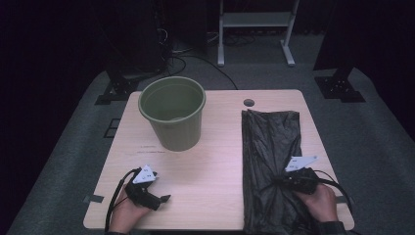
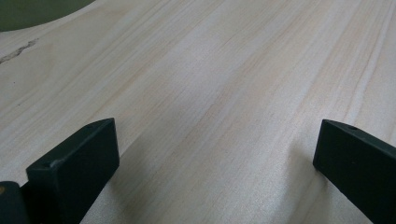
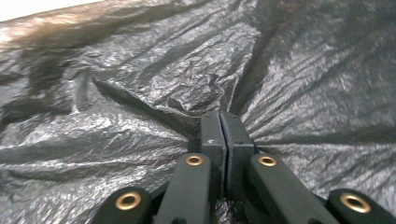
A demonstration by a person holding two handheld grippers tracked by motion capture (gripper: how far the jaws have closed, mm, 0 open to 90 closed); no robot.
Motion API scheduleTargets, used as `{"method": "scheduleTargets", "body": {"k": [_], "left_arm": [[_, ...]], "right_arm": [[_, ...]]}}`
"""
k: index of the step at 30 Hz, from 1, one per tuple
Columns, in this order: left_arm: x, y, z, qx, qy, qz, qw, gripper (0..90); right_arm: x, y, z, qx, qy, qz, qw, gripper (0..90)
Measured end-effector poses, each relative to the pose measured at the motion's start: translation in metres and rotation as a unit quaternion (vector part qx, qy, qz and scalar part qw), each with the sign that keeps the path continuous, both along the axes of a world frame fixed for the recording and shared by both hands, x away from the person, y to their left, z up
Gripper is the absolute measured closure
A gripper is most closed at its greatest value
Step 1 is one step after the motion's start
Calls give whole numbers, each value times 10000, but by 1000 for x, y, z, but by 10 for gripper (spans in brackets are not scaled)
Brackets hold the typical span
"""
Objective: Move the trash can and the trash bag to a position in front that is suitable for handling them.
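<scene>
Black plastic bag [image 1: 270, 161] lies flat along the right side of the bench [image 1: 210, 166], well apart from the green bin [image 1: 172, 111] standing upright at the far left. Your right hand-held gripper [image 3: 223, 122] has its jaws pinched together on a fold of the film, with creases fanning out from the tips. Judging from that, you are picking the bag up: keep the pinch firm, lift slowly and check that you have one layer if you mean to open it. Your left hand-held gripper [image 2: 210, 154] rests near the bench's front-left corner, jaws wide apart over bare wood, holding nothing; bring it across to catch the opposite edge.
</scene>
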State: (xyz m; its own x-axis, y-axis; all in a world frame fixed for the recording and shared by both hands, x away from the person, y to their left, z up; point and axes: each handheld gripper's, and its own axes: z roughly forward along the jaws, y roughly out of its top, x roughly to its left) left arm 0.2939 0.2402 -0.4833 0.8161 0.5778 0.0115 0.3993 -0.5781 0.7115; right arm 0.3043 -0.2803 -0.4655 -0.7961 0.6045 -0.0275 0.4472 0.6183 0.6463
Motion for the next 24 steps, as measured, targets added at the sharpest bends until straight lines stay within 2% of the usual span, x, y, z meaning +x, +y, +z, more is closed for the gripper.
{"method": "scheduleTargets", "body": {"k": [1, 3, 4, 5, 7, 8, 9, 10, 12, 14, 17, 18, 20, 21, 24], "left_arm": [[0, 0, 0, 3, 0, 6, 10000, 0], [0, 0, 0, 3, 5, 13, 10000, 0], [0, 0, 0, 3, 5, 14, 10000, 0], [0, 0, 0, 5, 4, 14, 10000, 0], [0, 0, 0, 4, 4, 23, 10000, 0], [0, 0, 0, 4, 4, 23, 10000, 0], [0, 0, 0, 2, 3, 24, 10000, 0], [0, 0, 0, 4, 2, 27, 10000, 0], [0, -1, 0, 3, 2, 31, 10000, 0], [0, -1, 0, 3, 3, 37, 10000, 0], [0, -1, 0, 2, 3, 39, 10000, 0], [0, -1, 0, 2, 3, 39, 10000, 0], [0, -1, 0, 1, 3, 40, 10000, 0], [0, -1, 0, -1, 3, 39, 10000, 0], [0, -1, 0, 1, 3, 40, 10000, 0]], "right_arm": [[-2, -14, -1, -120, -24, -189, 9997, 853], [-3, -19, -1, -111, -25, -255, 9996, 834], [-3, -26, 1, -39, -44, -339, 9994, 793], [-5, -30, 6, 47, -71, -466, 9989, 680], [-7, -27, 13, 177, -89, -520, 9984, 575], [-7, -27, 13, 177, -89, -520, 9984, 575], [-7, -18, 23, 259, -126, -587, 9979, 471], [-7, -18, 23, 259, -126, -587, 9979, 471], [-4, -6, 32, 317, -155, -589, 9976, 406], [1, 6, 39, 346, -274, -580, 9973, 390], [20, 26, 46, 379, -297, -529, 9974, 372], [20, 26, 46, 379, -297, -529, 9974, 372], [34, 35, 47, 327, -239, -522, 9978, 371], [46, 40, 45, 305, -224, -574, 9976, 370], [63, 45, 40, 325, -173, -699, 9969, 370]]}}
